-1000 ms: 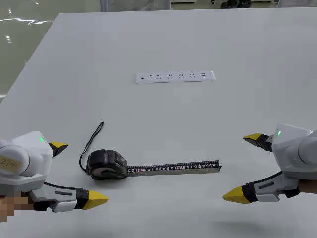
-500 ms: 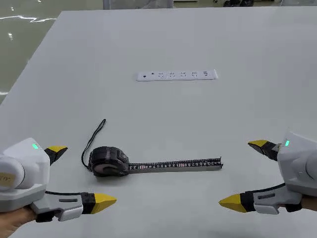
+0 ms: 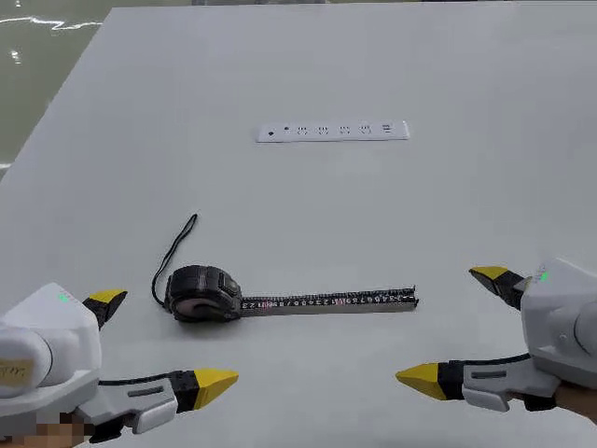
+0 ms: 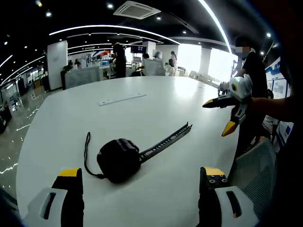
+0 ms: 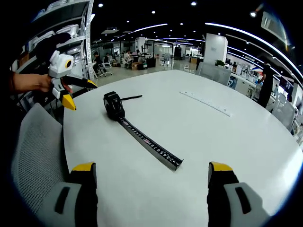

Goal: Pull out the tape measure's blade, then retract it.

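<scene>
Partly extended blade (image 3: 326, 301) on table (image 3: 420, 215)

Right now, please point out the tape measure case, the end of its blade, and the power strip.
tape measure case (image 3: 201, 294), head view, middle of the black housing.
blade end (image 3: 411, 299), head view, tip of the pulled-out blade.
power strip (image 3: 332, 131), head view, middle of its white body.

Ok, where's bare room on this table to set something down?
Bare table between the power strip and the tape measure with its blade, and beyond the strip. Crowded only near the front edge, between the left tongs and right tongs.
</scene>
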The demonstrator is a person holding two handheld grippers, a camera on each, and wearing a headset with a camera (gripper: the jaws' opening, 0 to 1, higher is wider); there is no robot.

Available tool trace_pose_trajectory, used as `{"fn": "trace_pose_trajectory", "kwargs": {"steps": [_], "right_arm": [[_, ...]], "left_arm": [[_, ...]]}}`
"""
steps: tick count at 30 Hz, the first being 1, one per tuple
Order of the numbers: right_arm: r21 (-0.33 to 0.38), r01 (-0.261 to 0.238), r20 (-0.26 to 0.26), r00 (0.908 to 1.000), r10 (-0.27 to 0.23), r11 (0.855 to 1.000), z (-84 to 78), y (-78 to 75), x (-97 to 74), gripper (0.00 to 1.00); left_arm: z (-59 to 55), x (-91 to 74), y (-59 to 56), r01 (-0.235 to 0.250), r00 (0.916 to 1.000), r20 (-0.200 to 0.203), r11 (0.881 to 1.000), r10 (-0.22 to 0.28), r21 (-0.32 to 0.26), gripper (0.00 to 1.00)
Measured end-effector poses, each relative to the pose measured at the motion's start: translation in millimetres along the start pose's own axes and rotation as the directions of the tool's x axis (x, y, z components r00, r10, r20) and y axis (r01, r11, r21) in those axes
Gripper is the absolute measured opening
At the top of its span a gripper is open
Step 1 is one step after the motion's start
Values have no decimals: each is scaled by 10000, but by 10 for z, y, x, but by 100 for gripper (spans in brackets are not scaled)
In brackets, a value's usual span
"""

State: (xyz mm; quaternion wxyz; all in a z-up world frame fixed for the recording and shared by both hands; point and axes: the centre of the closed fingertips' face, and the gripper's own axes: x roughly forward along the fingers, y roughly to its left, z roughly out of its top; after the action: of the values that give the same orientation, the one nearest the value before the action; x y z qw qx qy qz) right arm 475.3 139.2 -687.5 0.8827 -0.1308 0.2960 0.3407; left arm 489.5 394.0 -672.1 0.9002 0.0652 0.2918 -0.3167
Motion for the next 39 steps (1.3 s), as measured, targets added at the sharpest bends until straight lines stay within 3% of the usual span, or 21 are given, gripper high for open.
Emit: {"fn": "trace_pose_trajectory", "kwargs": {"steps": [8,11,23,28,32,39], "right_arm": [[688,237,440,9987,-268,9973,40,146,-2,100],[1304,272,651,9972,-360,9911,81,185,1,100],[2031,644,1245,9880,-910,9770,243,354,5,100],[1863,507,943,9931,-693,9812,181,477,58,100],[1883,565,935,9928,-751,9805,180,460,42,100],[1834,747,980,9908,-938,9802,204,396,4,100]], "left_arm": [[7,-29,-76,-293,9984,482,9993,305,-251,100],[-32,-18,-94,-357,9986,359,9978,377,-554,100],[-68,-17,-102,-1360,9895,369,9863,1400,-930,100],[-72,-10,-117,-1532,9874,239,9833,1562,-983,100],[-78,-17,-106,-1646,9860,115,9811,1666,-1019,100],[-15,5,-103,-1855,9813,310,9768,1898,-1073,100]]}}
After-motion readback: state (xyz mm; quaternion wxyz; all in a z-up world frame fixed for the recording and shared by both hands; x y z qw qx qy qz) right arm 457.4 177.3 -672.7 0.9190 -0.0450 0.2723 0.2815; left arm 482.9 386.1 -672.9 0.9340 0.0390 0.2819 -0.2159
